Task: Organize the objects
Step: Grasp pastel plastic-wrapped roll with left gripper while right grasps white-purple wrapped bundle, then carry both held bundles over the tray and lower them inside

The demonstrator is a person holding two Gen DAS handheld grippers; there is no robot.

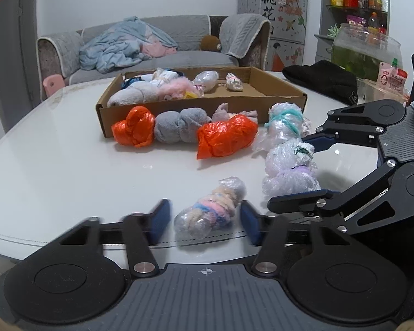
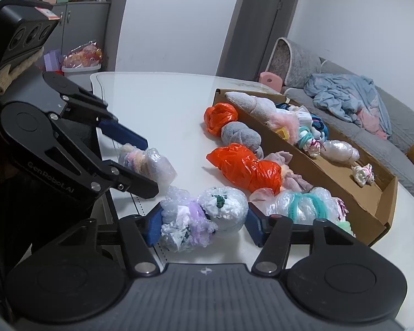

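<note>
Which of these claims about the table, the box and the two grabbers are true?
1. The shallow brown cardboard box holds several bundles. True.
2. The left gripper straddles an orange plastic bundle. False: a clear-wrapped pink and blue bundle lies between its fingers.
3. The right gripper brackets a bubble-wrapped white and purple bundle. True.
4. The grey rolled towel lies inside the box. False: it lies on the white table, against the box's outside wall.

"GenRobot.AI" on left gripper (image 2: 129, 162); "桃花" on floral cabinet (image 1: 273, 2).
</note>
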